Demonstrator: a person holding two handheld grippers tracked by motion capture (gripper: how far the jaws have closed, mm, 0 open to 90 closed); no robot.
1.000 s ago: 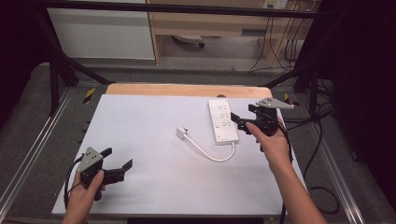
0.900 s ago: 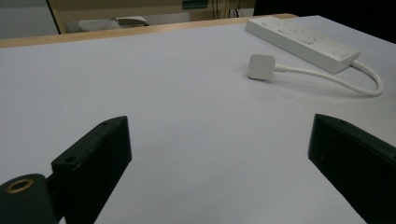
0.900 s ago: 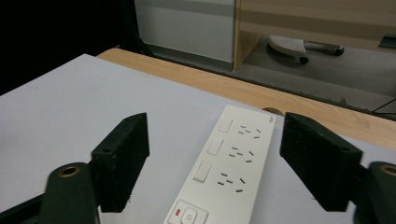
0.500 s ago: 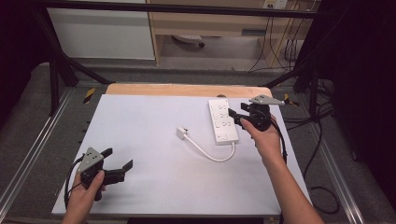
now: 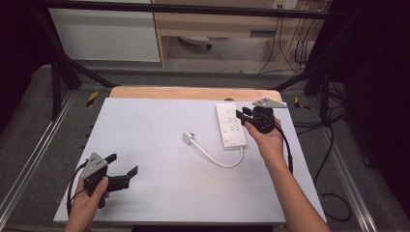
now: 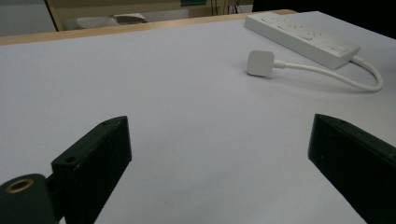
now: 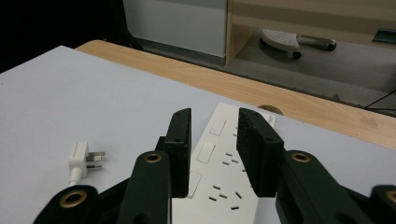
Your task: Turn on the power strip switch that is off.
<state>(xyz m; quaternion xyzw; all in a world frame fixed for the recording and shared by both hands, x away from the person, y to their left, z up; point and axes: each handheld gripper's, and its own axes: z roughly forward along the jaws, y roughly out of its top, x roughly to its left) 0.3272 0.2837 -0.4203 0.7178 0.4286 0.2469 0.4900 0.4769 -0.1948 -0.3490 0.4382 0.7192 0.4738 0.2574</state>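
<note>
Power strip at far right looks rigid, light, smooth; right tongs have just been closing astride its width, not yet pinching; left tongs spread.

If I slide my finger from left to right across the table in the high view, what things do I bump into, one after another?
Left gripper → white plug → curved white cable → white power strip → right gripper, its fingers at the strip's right edge.
</note>
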